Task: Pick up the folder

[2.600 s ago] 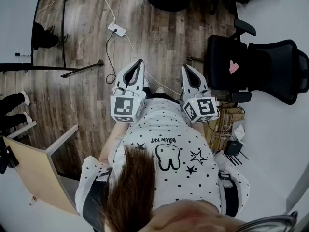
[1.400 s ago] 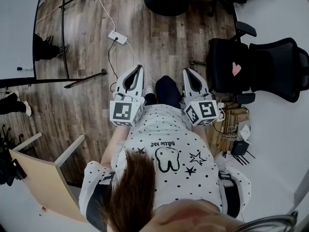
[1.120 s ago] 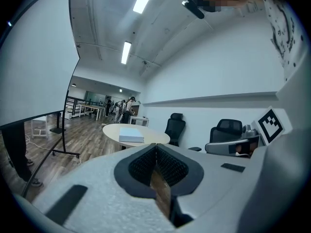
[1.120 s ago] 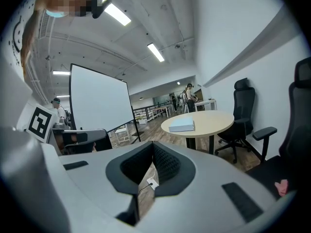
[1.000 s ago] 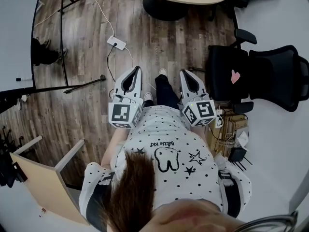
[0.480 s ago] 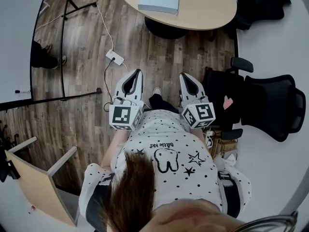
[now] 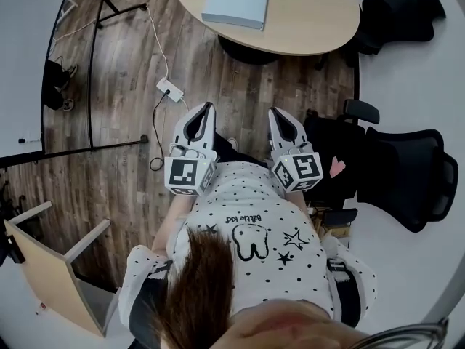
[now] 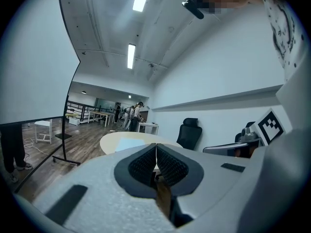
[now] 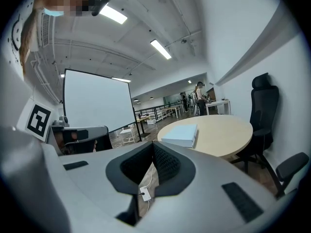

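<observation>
The folder [image 7: 236, 0] is pale blue and lies flat on the round tabletop [image 7: 312, 22]. It sits on the left part of the tabletop, close to the edge. Nothing is touching it.

The left gripper [image 7: 208, 107] and the right gripper [image 7: 275, 113] are side by side, well apart from the tabletop. Both are over the wooden floor [image 7: 123, 129] on the near side of the tabletop and point toward it. In the left gripper view, the black fingers [image 8: 143, 166] are pressed tight together with nothing between them. In the right gripper view, the fingers [image 9: 167, 164] are also pressed tight together and hold nothing. The right gripper view shows the folder far ahead on the tabletop.

A white power strip [image 7: 171, 89] with a cord lies on the floor, to the left of the tabletop and nearer to the grippers. Black chairs [image 7: 407, 173] stand to the right of the tabletop. One more black chair [image 7: 396, 6] is right beside the tabletop's right edge. A person in a white shirt with black dots [image 7: 247, 231] holds the grippers.
</observation>
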`<state>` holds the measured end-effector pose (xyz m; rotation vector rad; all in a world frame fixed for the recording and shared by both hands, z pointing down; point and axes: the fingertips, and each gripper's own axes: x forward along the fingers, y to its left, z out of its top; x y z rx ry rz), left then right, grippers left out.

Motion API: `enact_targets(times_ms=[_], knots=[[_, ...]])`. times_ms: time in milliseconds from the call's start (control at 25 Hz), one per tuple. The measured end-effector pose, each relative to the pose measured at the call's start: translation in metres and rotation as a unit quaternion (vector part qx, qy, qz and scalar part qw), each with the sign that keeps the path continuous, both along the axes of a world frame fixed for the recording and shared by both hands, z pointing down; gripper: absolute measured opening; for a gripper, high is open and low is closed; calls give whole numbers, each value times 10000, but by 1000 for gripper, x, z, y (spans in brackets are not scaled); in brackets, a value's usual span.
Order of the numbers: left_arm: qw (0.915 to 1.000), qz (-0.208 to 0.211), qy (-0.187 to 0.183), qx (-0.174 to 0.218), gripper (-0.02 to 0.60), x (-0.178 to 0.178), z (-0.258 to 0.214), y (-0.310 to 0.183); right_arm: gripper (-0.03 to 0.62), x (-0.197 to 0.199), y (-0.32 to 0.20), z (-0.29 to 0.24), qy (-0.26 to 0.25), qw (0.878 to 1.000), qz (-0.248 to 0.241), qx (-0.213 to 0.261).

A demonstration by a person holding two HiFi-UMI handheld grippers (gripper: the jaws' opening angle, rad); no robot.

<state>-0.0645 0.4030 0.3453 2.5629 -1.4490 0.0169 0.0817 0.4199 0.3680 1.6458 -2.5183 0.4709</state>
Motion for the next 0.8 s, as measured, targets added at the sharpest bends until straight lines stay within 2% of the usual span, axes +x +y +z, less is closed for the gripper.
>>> enact_targets(times_ms=[400,640,800], knots=[[9999,104,-16,-97,18,5,7,-36,6,5,-29,9,-19,9998,139,-133],[9997,240,2,-109,18,-2,9,-81,6,-3,-70,13,12,9995,270,-190],[9995,314,9,-73,18,-19,5,-119,6,-22,-106,9,0,9994,312,-159]])
